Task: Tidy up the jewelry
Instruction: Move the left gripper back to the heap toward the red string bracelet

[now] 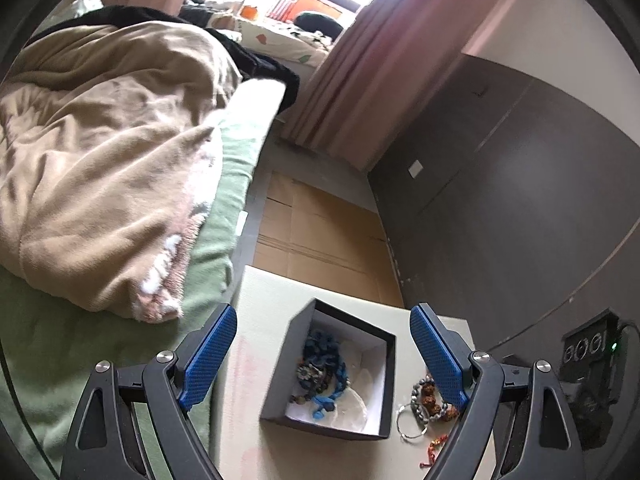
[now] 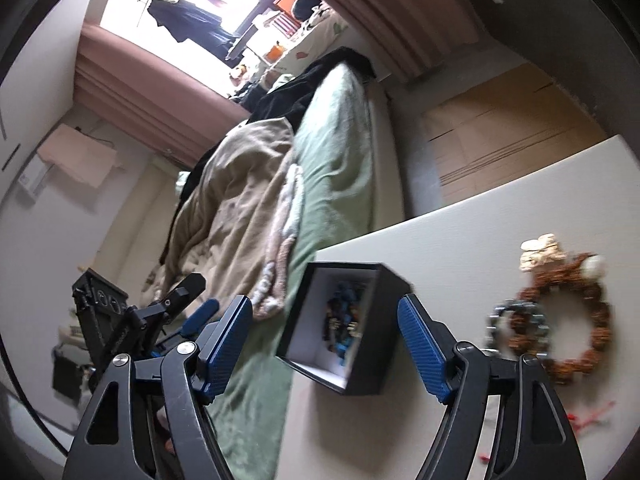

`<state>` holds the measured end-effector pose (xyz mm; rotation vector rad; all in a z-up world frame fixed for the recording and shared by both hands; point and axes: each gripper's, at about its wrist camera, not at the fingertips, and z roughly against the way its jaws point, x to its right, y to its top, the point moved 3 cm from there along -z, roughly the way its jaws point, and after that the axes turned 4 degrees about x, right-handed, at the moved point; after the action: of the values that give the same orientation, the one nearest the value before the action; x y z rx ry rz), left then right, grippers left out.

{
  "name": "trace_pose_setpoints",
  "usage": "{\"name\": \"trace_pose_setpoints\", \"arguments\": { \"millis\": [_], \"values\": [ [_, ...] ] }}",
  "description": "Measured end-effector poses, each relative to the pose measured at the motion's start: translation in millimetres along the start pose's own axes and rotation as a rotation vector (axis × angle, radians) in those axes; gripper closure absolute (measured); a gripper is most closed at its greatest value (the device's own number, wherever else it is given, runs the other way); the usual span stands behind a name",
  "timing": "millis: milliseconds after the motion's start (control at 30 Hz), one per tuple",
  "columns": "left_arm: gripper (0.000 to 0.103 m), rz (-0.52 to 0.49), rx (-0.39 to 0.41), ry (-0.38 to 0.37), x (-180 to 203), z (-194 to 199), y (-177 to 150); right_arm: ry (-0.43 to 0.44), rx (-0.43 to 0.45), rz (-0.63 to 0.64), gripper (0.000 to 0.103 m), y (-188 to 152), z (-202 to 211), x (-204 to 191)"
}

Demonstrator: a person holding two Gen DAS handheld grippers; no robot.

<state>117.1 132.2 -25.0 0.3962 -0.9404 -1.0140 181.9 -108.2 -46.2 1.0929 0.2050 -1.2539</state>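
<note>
silver ring (image 1: pixel 412 420) — left view, brown bracelet (image 2: pixel 560 316) whole — right

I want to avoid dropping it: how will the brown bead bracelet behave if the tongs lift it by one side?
The bracelet is probably floppy: separate rough beads on a string, so it should sag into a drooping loop. The knobbly beads likely grip well against the textured fingers. It lies against the silver bracelet, which may get dragged along.

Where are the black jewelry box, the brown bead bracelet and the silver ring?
black jewelry box (image 1: pixel 282 360), left wrist view, left outer wall.
brown bead bracelet (image 2: pixel 600 312), right wrist view, right arc of beads.
silver ring (image 1: pixel 400 424), left wrist view, left rim.
</note>
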Motion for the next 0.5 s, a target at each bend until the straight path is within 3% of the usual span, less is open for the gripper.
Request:
{"name": "trace_pose_setpoints", "arguments": {
  "millis": [33,67,300,500],
  "values": [
    [0.014,-0.01,-0.001,-0.001,4.3,0.2,-2.4,-0.012,0.007,0.004,0.01,1.4,7.1,2.3],
    [0.014,-0.023,-0.002,-0.001,9.9,0.1,-6.0,-0.022,0.021,0.005,0.008,2.3,14.8,4.9],
    [0.014,-0.085,-0.039,-0.01,44.5,-5.4,-34.4,-0.127,0.04,0.01,0.008,-3.7,47.6,25.4],
    [0.014,-0.201,-0.076,-0.034,78.9,-6.4,-63.1,-0.246,0.066,0.008,0.008,-13.1,78.1,45.2]
  ]
}}
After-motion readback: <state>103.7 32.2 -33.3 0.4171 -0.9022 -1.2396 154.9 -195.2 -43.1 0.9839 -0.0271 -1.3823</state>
